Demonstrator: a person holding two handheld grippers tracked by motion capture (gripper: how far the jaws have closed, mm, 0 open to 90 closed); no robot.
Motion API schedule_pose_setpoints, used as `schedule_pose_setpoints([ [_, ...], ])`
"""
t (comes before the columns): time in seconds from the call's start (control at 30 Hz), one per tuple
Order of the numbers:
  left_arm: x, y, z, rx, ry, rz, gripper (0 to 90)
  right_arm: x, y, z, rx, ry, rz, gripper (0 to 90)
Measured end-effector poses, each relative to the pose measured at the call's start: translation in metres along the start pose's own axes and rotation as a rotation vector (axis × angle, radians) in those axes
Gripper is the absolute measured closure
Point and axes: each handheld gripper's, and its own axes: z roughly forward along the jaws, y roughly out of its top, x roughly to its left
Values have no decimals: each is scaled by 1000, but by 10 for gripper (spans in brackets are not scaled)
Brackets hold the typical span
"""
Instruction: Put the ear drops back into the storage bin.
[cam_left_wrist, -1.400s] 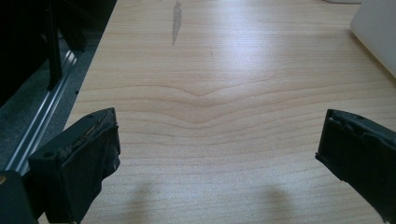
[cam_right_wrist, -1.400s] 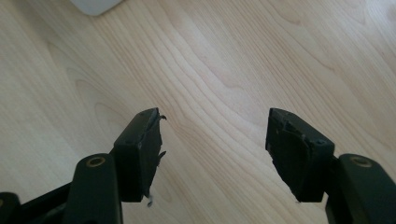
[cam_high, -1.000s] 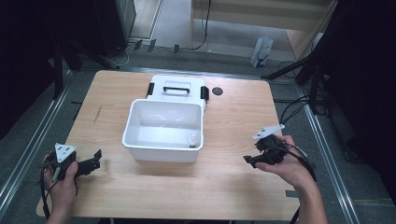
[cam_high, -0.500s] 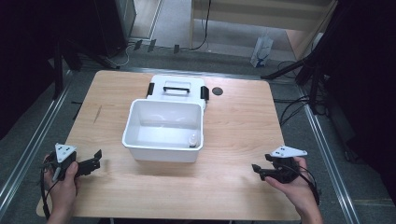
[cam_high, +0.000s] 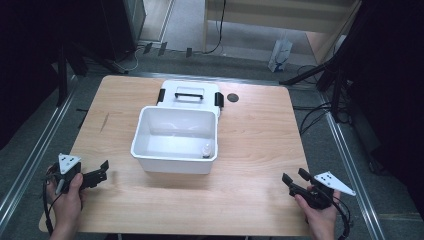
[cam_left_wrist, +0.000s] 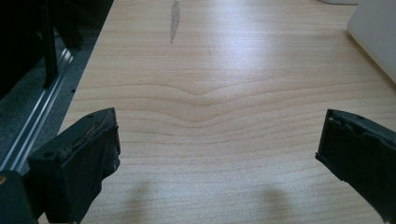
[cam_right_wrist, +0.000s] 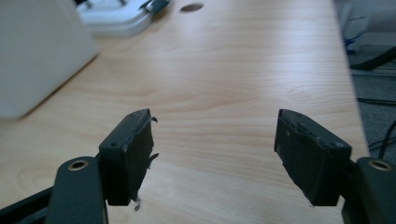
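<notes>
Right now both claws sit idle at the near edge of the tabletop (cam_high: 250, 150), one at each corner. The left claw (cam_high: 98, 172) is released, its jaws spread wide over bare wood with nothing between them, and the right claw (cam_high: 294, 181) is released as well and equally empty. Each is cradled in a hand, the left hand (cam_high: 67, 192) and the right hand (cam_high: 320, 210) low at the tabletop's edge, which reads to me as a rest or ready pose rather than a reach.

Ahead of both claws and between them stands the white bin (cam_high: 175, 162), well apart from either. Inside it, in the corner nearer the right claw, is a small bottle (cam_high: 205, 151), upright as far as I can tell. It looks set there on purpose. Beyond the bin, touching its far wall, lies the white lid (cam_high: 190, 92) with its black handle and clips, parked out of the way so the bin stays open. Just past the lid on the right claw's side is a dark round hole (cam_high: 232, 97) in the wood.

From the high view the bin's inside and the bottle are plain. The left gripper view gives the spread jaws and a sliver of bin wall (cam_left_wrist: 376, 37) off to the right; the right gripper view catches the bin's side (cam_right_wrist: 37, 51), the lid's edge (cam_right_wrist: 119, 18) and the hole (cam_right_wrist: 191, 7) beyond.
</notes>
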Motion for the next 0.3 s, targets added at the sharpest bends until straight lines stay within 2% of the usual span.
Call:
schedule_pose_setpoints([
  [0.03,0,0,0,0,0,-4,0,-2,-3,-1,-34,-21,26,269],
  [0.1,0,0,0,1,-1,-4,0,-4,-8,-1,-48,-25,47,228],
  [0.13,0,0,0,4,0,-1,0,-3,-10,0,-38,-29,38,212],
  [0.2,0,0,1,0,2,-3,0,-2,-14,2,-9,-68,12,164],
  [0.3,0,0,0,2,0,-6,0,-5,-17,5,-16,-101,33,124],
])
